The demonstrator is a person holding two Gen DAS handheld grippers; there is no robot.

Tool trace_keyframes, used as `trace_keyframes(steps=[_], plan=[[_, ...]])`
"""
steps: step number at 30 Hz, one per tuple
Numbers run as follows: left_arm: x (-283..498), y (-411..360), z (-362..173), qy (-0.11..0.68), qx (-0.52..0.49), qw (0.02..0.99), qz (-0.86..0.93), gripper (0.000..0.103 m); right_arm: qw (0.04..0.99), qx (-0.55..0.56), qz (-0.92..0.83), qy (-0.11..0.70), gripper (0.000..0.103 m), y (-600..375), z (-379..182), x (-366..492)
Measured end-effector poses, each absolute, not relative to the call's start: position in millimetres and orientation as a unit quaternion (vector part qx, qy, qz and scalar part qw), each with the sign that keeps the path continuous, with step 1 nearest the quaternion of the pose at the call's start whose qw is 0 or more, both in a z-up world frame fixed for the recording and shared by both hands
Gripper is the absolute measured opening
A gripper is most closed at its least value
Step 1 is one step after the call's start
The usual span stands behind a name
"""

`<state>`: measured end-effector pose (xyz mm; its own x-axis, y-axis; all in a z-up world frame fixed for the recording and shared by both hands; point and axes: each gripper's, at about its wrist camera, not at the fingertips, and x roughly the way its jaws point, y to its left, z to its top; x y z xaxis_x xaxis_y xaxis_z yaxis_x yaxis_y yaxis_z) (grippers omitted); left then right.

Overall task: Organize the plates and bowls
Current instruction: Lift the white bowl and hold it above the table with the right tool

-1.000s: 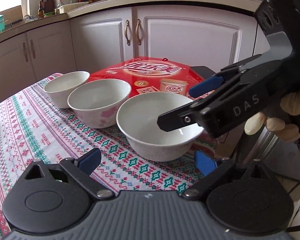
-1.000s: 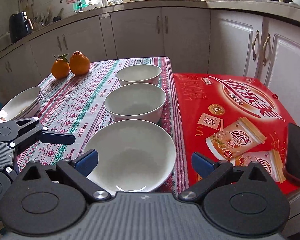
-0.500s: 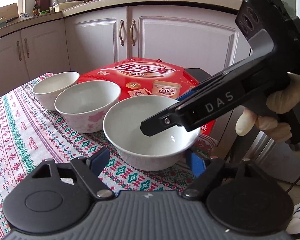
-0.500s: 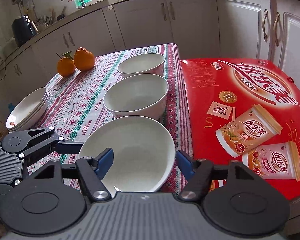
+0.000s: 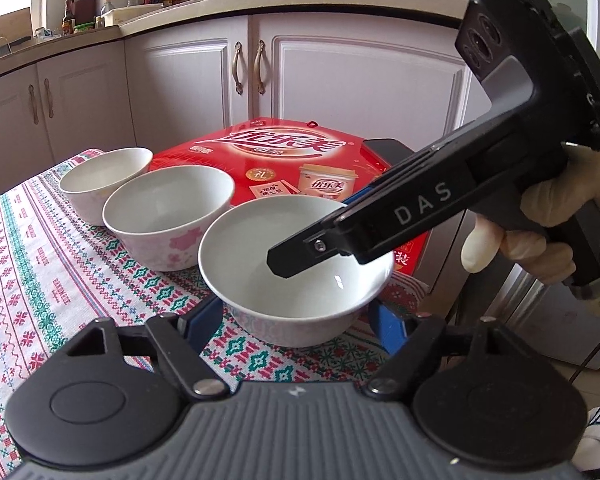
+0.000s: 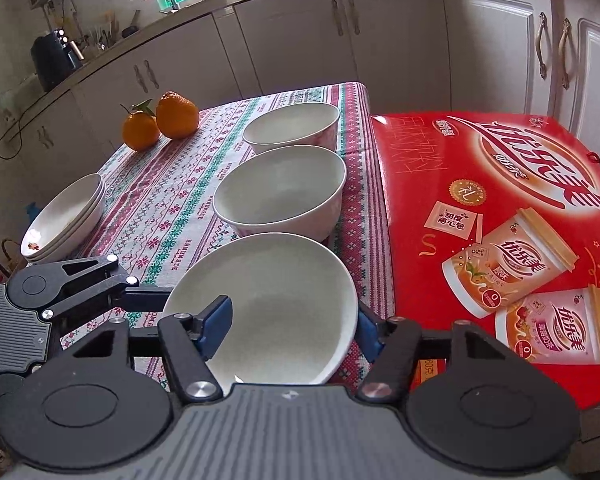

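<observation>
Three white bowls stand in a row on the patterned tablecloth. The nearest bowl sits between both grippers. My left gripper is open, its blue pads on either side of this bowl's lower wall. My right gripper straddles the bowl's right rim, one pad inside and one outside, closed on it; in the left wrist view its finger reaches into the bowl. The middle bowl and the far bowl stand behind. A stack of white plates sits at the table's left edge.
A red drink-mix box lies right of the bowls with a dark phone on its far corner. Two oranges sit at the far left of the table. White kitchen cabinets stand behind the table.
Both grippers have moved in on the nearest bowl. The right gripper's jaws have narrowed from wide open to gripping the bowl's rim. The left gripper's pads have come up beside the bowl.
</observation>
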<state>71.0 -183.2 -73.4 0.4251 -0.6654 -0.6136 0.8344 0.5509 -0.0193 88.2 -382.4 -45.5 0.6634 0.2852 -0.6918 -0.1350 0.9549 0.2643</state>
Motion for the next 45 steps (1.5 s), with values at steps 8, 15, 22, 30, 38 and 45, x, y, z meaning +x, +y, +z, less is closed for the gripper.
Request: trace_keyframes(steps=[8,15,22,30,38,45], plan=[[70,-179,-70,0.295,0.147,0.830,-0.450,0.079,0.908,0.092,0.117,0.393,0.070,-377,-41,86],[66,-168,-60,0.294,0.145,0.834,-0.443,0.079,0.909,0.087,0.128,0.388,0.070,-366,-33,84],[64,-149,-53,0.297,0.138,0.843,-0.426,0.079,0.907,0.079,0.149,0.386,0.070,-346,-29,89],[66,-123,-50,0.303,0.128,0.855,-0.401,0.079,0.903,0.064,0.179,0.386,0.070,-316,-25,100],[72,-91,-50,0.310,0.117,0.867,-0.371,0.079,0.896,0.042,0.211,0.390,0.070,-281,-25,118],[82,-66,-51,0.316,0.110,0.878,-0.344,0.079,0.889,0.031,0.235,0.391,0.070,-250,-27,139]])
